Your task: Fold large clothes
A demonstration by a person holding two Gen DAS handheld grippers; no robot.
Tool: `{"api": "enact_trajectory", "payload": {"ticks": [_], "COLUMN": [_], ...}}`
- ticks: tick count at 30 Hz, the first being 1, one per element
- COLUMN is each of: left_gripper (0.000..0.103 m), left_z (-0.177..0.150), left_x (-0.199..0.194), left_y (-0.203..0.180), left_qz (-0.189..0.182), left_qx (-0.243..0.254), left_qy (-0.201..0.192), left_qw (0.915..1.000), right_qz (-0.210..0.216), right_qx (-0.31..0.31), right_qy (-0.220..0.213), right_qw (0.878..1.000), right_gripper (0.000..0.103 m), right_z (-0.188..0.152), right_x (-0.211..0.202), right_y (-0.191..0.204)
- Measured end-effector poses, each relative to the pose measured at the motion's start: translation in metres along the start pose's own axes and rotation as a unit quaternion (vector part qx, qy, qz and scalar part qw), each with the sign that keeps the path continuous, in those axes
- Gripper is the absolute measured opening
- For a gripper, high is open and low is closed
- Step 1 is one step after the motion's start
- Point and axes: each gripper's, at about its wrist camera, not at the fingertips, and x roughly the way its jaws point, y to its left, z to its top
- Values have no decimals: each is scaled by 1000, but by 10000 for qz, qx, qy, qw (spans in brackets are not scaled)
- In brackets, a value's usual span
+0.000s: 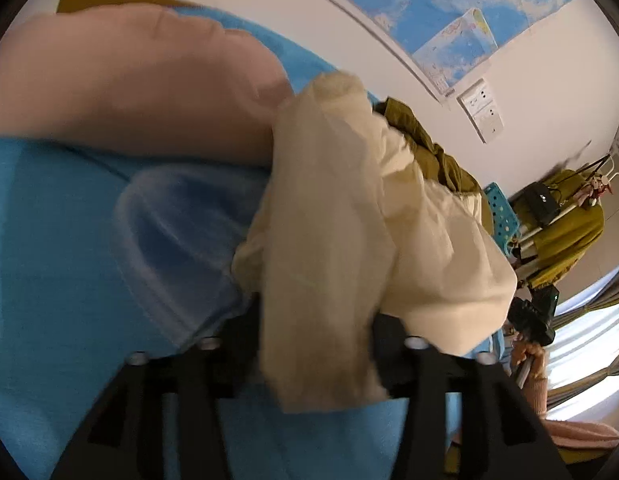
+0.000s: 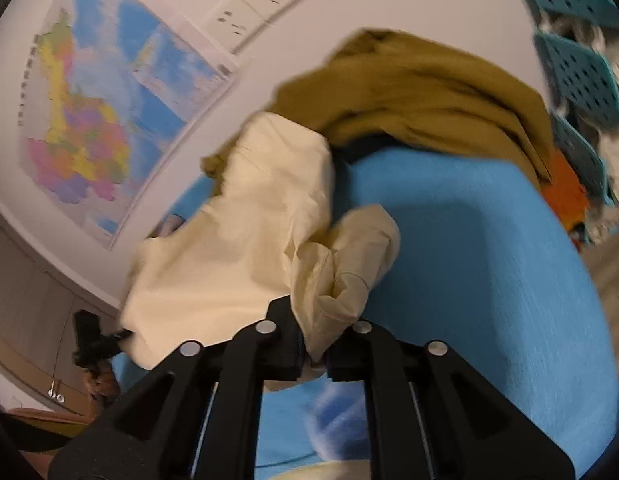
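Cream garment hangs bunched betw. both grippers, over the blue bedsheet; its bulk runs fwd and up from each set of fingertips, so the long axis goes roughly gripper to gripper, w/ slack cloth sagging in the middle.

R gripper: jaws nearly pressed together, pinching a wad of cream fabric right at the tips; the rest of the cloth spills away to the left of the fingers and up twd the olive garment lying beyond; grip looks firm.

L gripper: fingers part-spread w/ a thick fold of cream cloth between them; left wrist view is blurred, so can't tell if the pads actually press on it or the fold just drapes through; judged a loose hold at best.

Pose: both grippers tilted down twd the bed, L steeper; each sees the other at the far end of the cloth, L's view catching a hand on the other handle.

Key relation for next move: cloth is crumpled, not spread; it lies ahead of both tips. R is the surer anchor; L prob. needs to re-close on an edge before pulling apart to flatten. Pink pillow sits beyond-left of L's fingers, clear of the cloth's drop zone.
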Motion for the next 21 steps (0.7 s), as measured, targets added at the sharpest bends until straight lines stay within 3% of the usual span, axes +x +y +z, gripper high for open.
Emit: {"api": "enact_trajectory", "payload": {"ticks": [1, 3, 5, 6, 7, 9, 12, 17, 18, 19, 21], "left_gripper": [63, 69, 77, 80, 80, 79, 79, 79, 79, 79, 79], "left_z": [2, 9, 15, 18, 23, 29, 31, 33, 34, 35, 38], "left_x": [-3, -9, -16, -20, -22, -27, -23, 13, 23, 34, 52], "left_y": [-5, -25, -46, -53, -55, -62, -76, -91, -89, -86, -76], "left_qz": [198, 719, 1105, 1233, 1300, 1438, 1254, 1087, 1081, 1167, 1394], "left_qx": [126, 592, 1040, 1169, 1210, 1233, 1488, 1789, 1802, 1775, 1703], "left_qy": [-29, -144, -362, -502, -583, -818, -858, -475, -349, -244, -81], "left_qw": [9997, 9955, 9878, 9842, 9824, 9785, 9771, 9767, 9771, 9769, 9755], "right_qz": [-167, -545, -998, -1248, -1424, -1782, -1058, -565, -481, -511, -708], "right_qx": [-68, -383, -856, -1118, -1312, -1773, -2073, -2385, -2341, -2253, -2131], "right_qy": [-107, -250, -584, -807, -935, -1117, -1034, -341, -123, 96, 384], "right_qw": [9998, 9975, 9896, 9826, 9766, 9614, 9670, 9689, 9709, 9729, 9737], "right_gripper": [25, 34, 57, 77, 81, 78, 75, 68, 64, 52, 43], "right_z": [3, 5, 8, 8, 7, 8, 10, 9, 10, 12, 12], "right_x": [-4, -12, -21, -26, -26, -26, -15, 41, 56, 77, 101], "right_y": [5, 22, 52, 66, 75, 96, 121, 143, 142, 138, 124]}}
